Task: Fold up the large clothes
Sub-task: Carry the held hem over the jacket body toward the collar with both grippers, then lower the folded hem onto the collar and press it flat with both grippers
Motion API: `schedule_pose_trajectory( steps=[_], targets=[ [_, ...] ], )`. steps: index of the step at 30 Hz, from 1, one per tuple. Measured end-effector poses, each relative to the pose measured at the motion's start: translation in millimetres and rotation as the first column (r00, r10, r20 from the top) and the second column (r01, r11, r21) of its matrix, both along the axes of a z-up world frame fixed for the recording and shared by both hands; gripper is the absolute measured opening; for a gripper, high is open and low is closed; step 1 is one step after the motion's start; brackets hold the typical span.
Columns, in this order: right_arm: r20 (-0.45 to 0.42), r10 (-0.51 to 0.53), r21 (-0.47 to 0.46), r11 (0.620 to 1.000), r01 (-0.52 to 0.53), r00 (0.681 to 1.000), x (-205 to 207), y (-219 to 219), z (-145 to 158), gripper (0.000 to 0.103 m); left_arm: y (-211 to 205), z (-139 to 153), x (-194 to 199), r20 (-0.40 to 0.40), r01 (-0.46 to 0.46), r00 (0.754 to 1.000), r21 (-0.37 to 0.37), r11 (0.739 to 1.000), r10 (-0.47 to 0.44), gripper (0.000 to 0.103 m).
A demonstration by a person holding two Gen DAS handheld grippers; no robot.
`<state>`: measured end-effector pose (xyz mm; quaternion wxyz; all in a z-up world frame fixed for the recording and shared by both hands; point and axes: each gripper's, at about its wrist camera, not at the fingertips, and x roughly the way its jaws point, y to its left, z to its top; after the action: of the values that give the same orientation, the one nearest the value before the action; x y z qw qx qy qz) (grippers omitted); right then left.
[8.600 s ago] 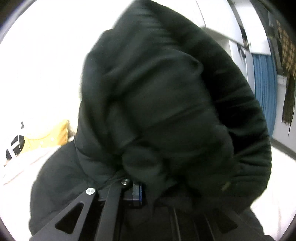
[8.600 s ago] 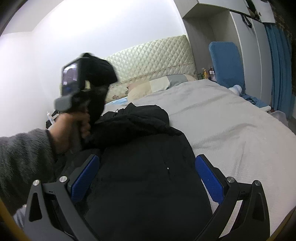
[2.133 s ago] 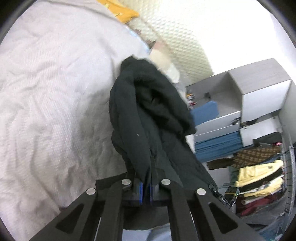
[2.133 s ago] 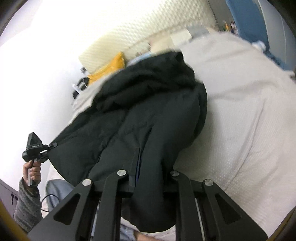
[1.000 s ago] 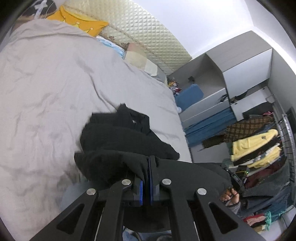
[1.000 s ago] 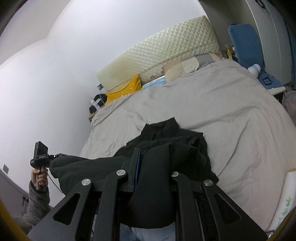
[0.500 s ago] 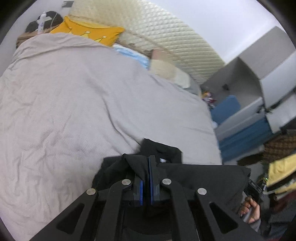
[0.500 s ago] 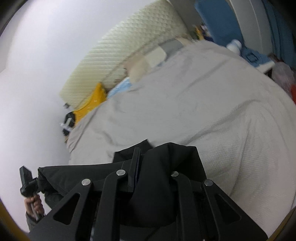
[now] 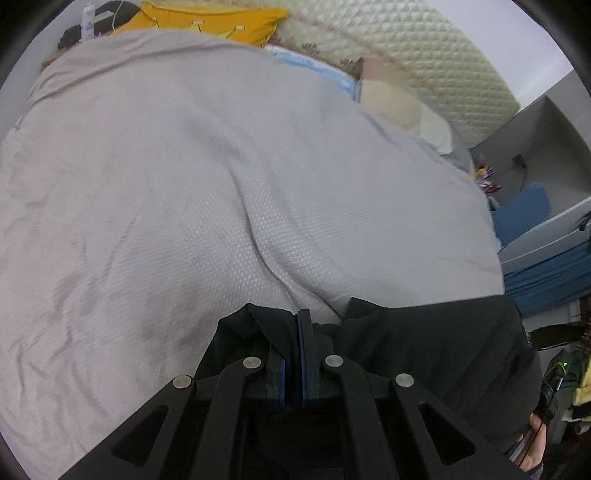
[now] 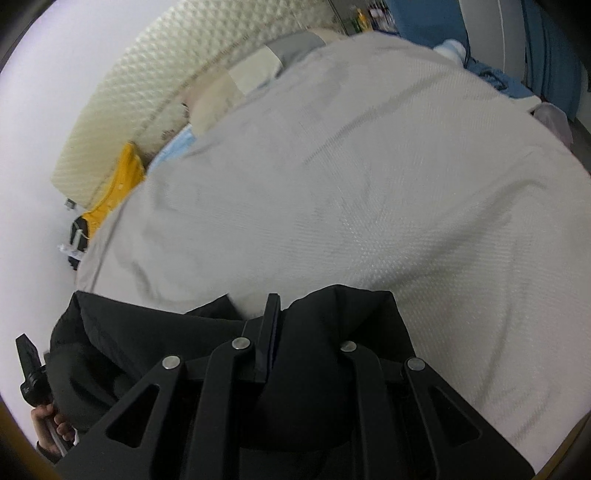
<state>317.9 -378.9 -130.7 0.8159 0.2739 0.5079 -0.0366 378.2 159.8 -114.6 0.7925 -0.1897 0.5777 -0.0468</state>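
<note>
A bulky black padded jacket (image 9: pixel 443 343) is held up by one edge at the near end of a wide bed covered in a pale grey textured bedspread (image 9: pixel 221 184), with most of the garment hanging below both cameras and out of sight. The step in hand appears to be carrying the jacket out over the bed to spread it flat for folding. To do this well, both held points should probably stay level and well apart so the edge between them is taut, and the jacket should be laid onto the bare middle of the bedspread rather than dropped in a heap. The left gripper (image 9: pixel 298 325) has its blue-padded fingers (image 9: pixel 305 343) pressed almost together, pinching a thin fold of black fabric between them. The right gripper (image 10: pixel 275 317) is likewise closed down tight on the jacket's edge, with the cloth bunching up on either side of its fingers. A mustard-yellow cushion (image 9: pixel 214 18) and a cream quilted headboard (image 9: pixel 424 48) lie at the far end, well apart from the jacket.
</note>
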Motion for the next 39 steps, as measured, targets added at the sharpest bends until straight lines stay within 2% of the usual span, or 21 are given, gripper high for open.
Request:
schedule_pose_trajectory(
  steps=[2,3,5,10,15,19,23,27,28,30,32,33,34,35,37,39],
  targets=[
    [-0.027,0.01,0.0,1.0,-0.01,1.0,11.9,-1.3,-20.3,0.015,-8.8,-17.4,14.2,-0.015,0.038,0.999,0.062,0.997,-0.037,0.006],
    [-0.04,0.024,-0.004,1.0,-0.024,0.999,16.5,-0.7,-27.6,0.015,-11.3,-22.5,20.8,-0.022,0.043,0.999,0.068,0.997,-0.041,0.006],
    [-0.06,0.048,-0.011,0.999,-0.049,0.997,23.4,-1.8,-41.5,0.015,-10.0,-35.0,31.8,-0.043,0.033,0.999,0.044,0.998,-0.031,0.007],
    [-0.097,0.046,0.03,0.999,-0.043,0.994,30.8,-11.6,-68.9,0.015,-16.8,-62.3,42.0,-0.083,0.038,0.996,0.037,0.999,-0.035,0.007],
    [-0.115,0.056,0.033,0.998,-0.052,0.992,26.3,-9.2,-74.5,0.015,-17.7,-78.6,47.3,-0.131,0.082,0.988,0.012,0.997,-0.08,0.007],
    [-0.108,0.068,0.051,0.997,-0.063,0.992,16.5,-11.4,-61.2,0.018,-12.6,-66.7,38.7,-0.124,0.124,0.984,-0.019,0.992,-0.125,0.007],
    [-0.107,0.063,0.085,0.995,-0.054,0.992,-7.1,-16.4,-40.5,0.021,1.1,-46.5,20.1,-0.1,0.082,0.991,-0.092,0.992,-0.091,0.007],
    [-0.106,0.118,0.047,0.992,-0.114,0.987,-28.0,-8.6,-10.6,0.027,13.0,-15.1,-5.6,-0.071,0.077,0.994,-0.139,0.987,-0.088,0.011],
    [-0.102,0.126,0.041,0.992,-0.122,0.987,-34.8,-7.9,-1.2,0.03,15.9,-8.3,-11.1,-0.069,0.081,0.993,-0.148,0.986,-0.092,0.014],
    [-0.096,0.145,0.028,0.989,-0.143,0.985,-45.0,-5.2,15.0,0.036,18.5,8.2,-22.1,-0.061,0.104,0.992,-0.141,0.985,-0.113,0.027],
    [-0.093,0.175,0.001,0.984,-0.176,0.98,-57.4,0.4,32.9,0.046,21.7,27.1,-34.9,-0.028,0.112,0.993,-0.099,0.989,-0.115,0.067],
    [-0.087,0.191,-0.013,0.981,-0.193,0.978,-64.6,3.9,43.0,0.048,23.5,39.0,-42.4,0.005,0.12,0.993,-0.083,0.989,-0.12,0.072],
    [-0.079,0.201,-0.031,0.978,-0.204,0.976,-71.9,6.2,52.9,0.056,26.0,51.0,-50.2,0.039,0.128,0.991,-0.071,0.989,-0.126,0.073],
    [-0.071,0.203,-0.052,0.977,-0.207,0.977,-77.7,7.0,61.0,0.066,27.6,59.1,-55.3,0.057,0.131,0.99,-0.063,0.989,-0.127,0.073],
    [-0.046,0.2,-0.095,0.974,-0.204,0.979,-87.2,10.9,80.4,0.076,30.3,77.5,-68.1,0.095,0.125,0.988,-0.039,0.991,-0.121,0.073],
    [-0.011,0.206,-0.115,0.972,-0.206,0.978,-96.5,17.4,100.6,0.077,26.4,95.4,-81.1,0.145,0.137,0.98,-0.009,0.99,-0.135,0.073]
  ],
)
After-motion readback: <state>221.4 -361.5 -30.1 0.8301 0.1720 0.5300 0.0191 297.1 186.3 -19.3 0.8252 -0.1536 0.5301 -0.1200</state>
